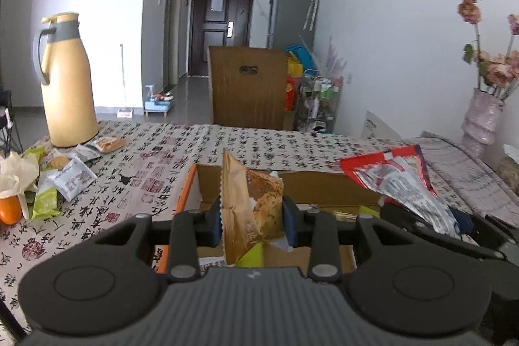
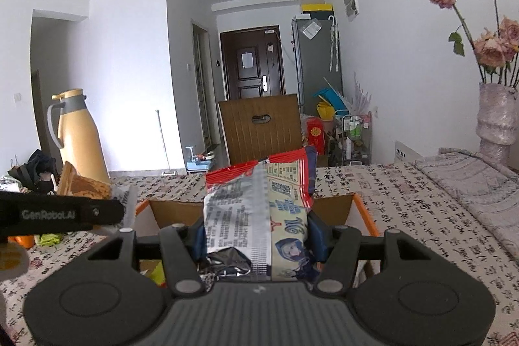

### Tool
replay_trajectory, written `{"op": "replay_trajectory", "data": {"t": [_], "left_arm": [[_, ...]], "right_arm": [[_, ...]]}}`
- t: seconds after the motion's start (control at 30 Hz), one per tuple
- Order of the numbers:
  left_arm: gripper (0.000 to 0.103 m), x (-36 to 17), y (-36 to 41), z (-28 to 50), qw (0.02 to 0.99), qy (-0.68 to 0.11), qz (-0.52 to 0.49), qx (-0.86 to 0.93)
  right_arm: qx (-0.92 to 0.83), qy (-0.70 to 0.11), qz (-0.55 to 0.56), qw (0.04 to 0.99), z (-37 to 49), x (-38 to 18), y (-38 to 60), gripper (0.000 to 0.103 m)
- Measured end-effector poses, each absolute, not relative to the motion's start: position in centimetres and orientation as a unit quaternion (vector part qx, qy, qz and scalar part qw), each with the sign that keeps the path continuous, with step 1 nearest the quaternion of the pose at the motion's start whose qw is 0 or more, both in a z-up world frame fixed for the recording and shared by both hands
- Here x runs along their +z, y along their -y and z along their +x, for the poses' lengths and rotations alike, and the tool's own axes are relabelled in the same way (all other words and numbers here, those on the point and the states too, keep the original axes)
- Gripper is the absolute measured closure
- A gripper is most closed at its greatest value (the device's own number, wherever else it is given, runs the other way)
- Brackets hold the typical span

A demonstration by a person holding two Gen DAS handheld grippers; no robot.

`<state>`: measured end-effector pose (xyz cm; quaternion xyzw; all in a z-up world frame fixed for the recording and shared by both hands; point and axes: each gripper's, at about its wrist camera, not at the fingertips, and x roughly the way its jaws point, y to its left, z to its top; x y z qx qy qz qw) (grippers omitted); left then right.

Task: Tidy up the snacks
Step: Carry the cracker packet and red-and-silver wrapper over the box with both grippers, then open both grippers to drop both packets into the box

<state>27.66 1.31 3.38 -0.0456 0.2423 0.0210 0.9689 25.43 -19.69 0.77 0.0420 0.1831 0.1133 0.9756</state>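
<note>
Cardboard, open-topped and edged in orange, sits directly below and ahead of both claws: the box rests on the calligraphy-print tablecloth. The left gripper is clamped on a tan snack packet, its blue pads pressing the packet from both sides so that it stands upright with its serrated edge pointing up, above the box's opening. Under that packet, inside the box, a yellow-green wrapper shows.

To the right of the left claw, the right gripper holds a red and silver snack bag, pinched between its fingers with the red top edge standing up past the fingertips; it too hangs over the box. In the right wrist view the left claw's black arm reaches in from the left, with the tan packet poking up behind it.

Far to the left of the left claw, a heap of loose snack packets lies on the cloth beside a yellow thermos jug, with an orange object at the near end of the heap. Well off to the right of both claws stands a vase of faded pink roses. Straight ahead, beyond the table's far edge, a wooden chair back rises.
</note>
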Motion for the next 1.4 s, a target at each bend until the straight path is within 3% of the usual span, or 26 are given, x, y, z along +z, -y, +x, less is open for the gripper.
{"op": "replay_trajectory", "data": {"t": [0.47, 0.5, 0.57, 0.6, 0.63, 0.67, 0.73, 1.4], "left_arm": [[0.067, 0.8, -2.2, 29.0, 0.960, -0.274, -0.059, 0.016], [0.063, 0.9, -2.2, 28.9, 0.961, -0.271, -0.059, 0.018], [0.046, 1.1, -2.3, 28.6, 0.962, -0.263, -0.062, 0.020], [0.027, 1.3, -2.3, 28.4, 0.964, -0.258, -0.062, 0.027], [0.011, 1.4, -2.4, 28.3, 0.965, -0.251, -0.063, 0.034], [0.007, 1.6, -2.4, 28.1, 0.967, -0.244, -0.064, 0.044], [0.000, 1.9, -2.5, 27.8, 0.968, -0.237, -0.068, 0.048], [0.000, 3.6, -2.6, 26.3, 0.969, -0.228, -0.077, 0.055]], "right_arm": [[0.114, -0.225, 0.039, 0.967, 27.0, -1.4, 19.6, 0.044], [0.113, -0.227, 0.041, 0.967, 27.0, -1.4, 19.6, 0.044], [0.110, -0.226, 0.042, 0.967, 26.9, -1.4, 19.8, 0.039], [0.109, -0.225, 0.044, 0.967, 26.8, -1.4, 19.9, 0.033], [0.105, -0.222, 0.047, 0.968, 26.7, -1.3, 20.0, 0.015], [0.100, -0.218, 0.048, 0.970, 26.6, -1.3, 20.1, 0.001], [0.097, -0.214, 0.051, 0.971, 26.4, -1.2, 20.4, 0.000], [0.086, -0.199, 0.054, 0.975, 25.1, 0.6, 21.1, 0.000]]}}
